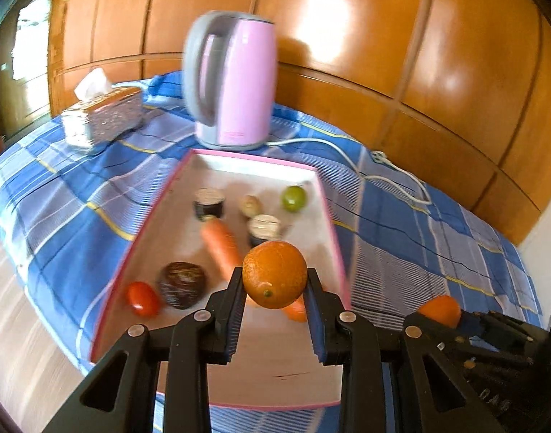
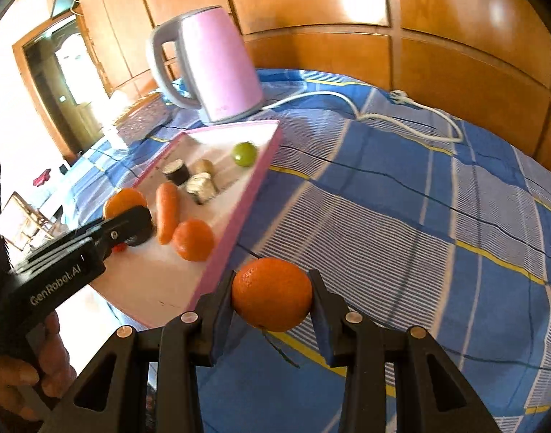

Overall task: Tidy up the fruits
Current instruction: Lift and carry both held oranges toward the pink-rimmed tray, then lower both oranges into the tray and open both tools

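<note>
Left gripper (image 1: 274,281): I have it clamped on an orange (image 1: 274,274), pinched between both pads and held above the near part of the tray (image 1: 156,202).

Right gripper (image 2: 272,297): I have it clamped on a second orange (image 2: 272,294), held over the blue checked cloth (image 2: 402,223), just off the tray's right edge.

Tray, pink-rimmed, white floor, on the cloth. Contents:
- third orange (image 2: 193,240), lying loose near the right rim
- carrot (image 1: 220,247), lengthwise down the middle
- green fruit (image 1: 294,198), far right corner
- small pale fruit (image 1: 251,205), beside the green one
- two dark rolls with pale tops (image 1: 209,202), near the carrot's far end
- dark round fruit (image 1: 182,284) and a red tomato (image 1: 142,298), touching or nearly so, by the left rim

Behind the tray: pink kettle (image 1: 234,79) with its white cord (image 1: 391,169) trailing right; tissue box (image 1: 102,115) to the left.
</note>
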Motion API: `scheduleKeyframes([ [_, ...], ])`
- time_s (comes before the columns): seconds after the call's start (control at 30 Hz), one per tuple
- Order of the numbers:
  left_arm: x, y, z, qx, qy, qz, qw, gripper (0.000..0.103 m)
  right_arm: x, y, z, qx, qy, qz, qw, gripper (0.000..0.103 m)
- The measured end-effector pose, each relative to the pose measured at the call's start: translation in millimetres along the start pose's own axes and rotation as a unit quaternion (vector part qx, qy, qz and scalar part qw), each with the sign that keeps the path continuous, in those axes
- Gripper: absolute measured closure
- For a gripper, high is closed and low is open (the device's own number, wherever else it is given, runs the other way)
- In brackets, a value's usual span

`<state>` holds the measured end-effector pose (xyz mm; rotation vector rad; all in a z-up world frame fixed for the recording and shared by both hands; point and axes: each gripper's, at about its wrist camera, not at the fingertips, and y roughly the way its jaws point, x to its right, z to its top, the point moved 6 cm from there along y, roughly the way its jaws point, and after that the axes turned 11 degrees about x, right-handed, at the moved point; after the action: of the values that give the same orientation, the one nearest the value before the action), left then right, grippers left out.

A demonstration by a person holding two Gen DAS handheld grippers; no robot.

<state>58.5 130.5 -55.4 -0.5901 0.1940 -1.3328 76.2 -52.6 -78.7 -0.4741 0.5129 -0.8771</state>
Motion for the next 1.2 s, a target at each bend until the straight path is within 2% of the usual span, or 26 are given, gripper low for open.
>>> scheduleKeyframes([
  [0.17,-25.0,-4.9,-0.6,0.002,-0.015,0.016,0.9998,0.072,-20.1,9.1,14.1,0.003,-0.003,0.026,1.0,0.064],
  [0.33,-40.9,-7.9,-4.3,0.002,-0.029,0.015,0.9995,0.072,-40.2,17.9,25.1,0.006,-0.018,0.043,0.999,0.064],
  [0.7,-36.8,5.3,-9.3,-0.013,-0.041,-0.014,0.999,0.072,-59.4,51.3,48.3,-0.002,-0.011,0.062,0.998,0.064],
  [0.93,-34.2,19.6,-17.9,-0.039,-0.037,-0.016,0.9984,0.072,-70.2,78.5,54.6,-0.017,-0.008,0.072,0.997,0.061],
  [1.2,-36.3,39.5,-27.5,-0.065,-0.046,-0.01,0.9967,0.072,-59.2,79.9,50.5,-0.017,0.014,0.069,0.997,0.061],
])
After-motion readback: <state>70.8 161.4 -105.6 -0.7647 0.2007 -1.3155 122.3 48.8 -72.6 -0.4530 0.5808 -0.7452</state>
